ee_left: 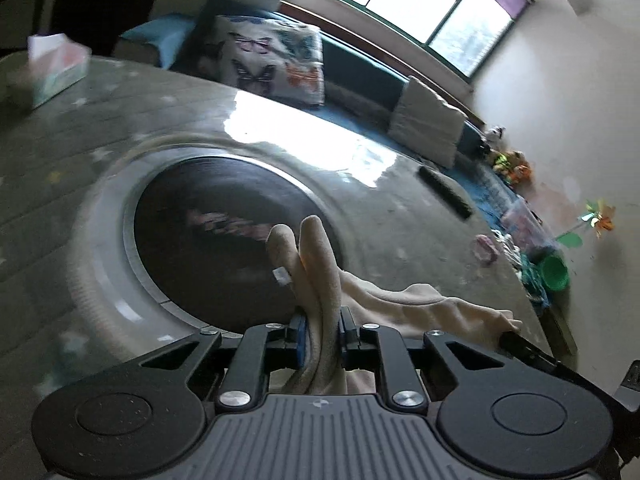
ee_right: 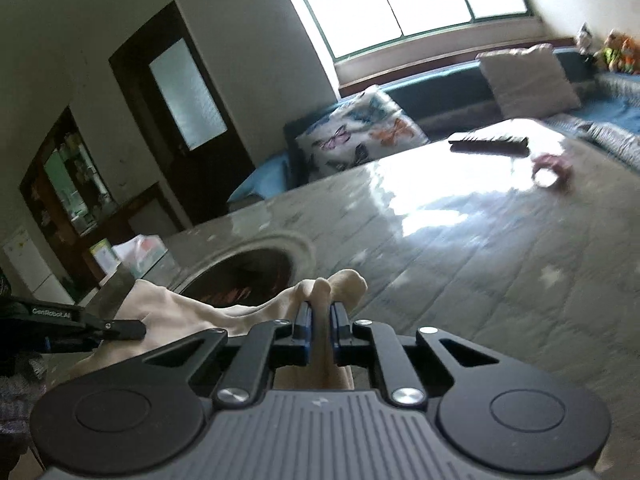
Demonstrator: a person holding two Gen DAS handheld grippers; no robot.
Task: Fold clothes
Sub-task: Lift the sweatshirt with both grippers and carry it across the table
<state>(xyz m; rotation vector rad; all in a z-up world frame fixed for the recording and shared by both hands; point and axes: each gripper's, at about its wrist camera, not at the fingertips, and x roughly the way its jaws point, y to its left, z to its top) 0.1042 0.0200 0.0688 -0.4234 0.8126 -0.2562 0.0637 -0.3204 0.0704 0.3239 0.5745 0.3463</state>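
Note:
A cream garment (ee_left: 320, 264) is pinched in my left gripper (ee_left: 322, 336), which is shut on a bunched edge with a small white tag. The cloth stretches right toward the other gripper's black tip (ee_left: 520, 344). In the right wrist view my right gripper (ee_right: 320, 332) is shut on another bunched part of the same cream garment (ee_right: 332, 284). The cloth runs left to the left gripper's tip (ee_right: 124, 328). Both grippers hold the garment above the table (ee_right: 460, 248).
The table (ee_left: 380, 208) has a glossy grey quilted cover and a round dark inset (ee_left: 224, 232). On it lie a tissue box (ee_left: 56, 68), a black remote (ee_right: 488, 144) and a small pink item (ee_right: 552, 168). A bench with cushions (ee_left: 276, 60) runs behind.

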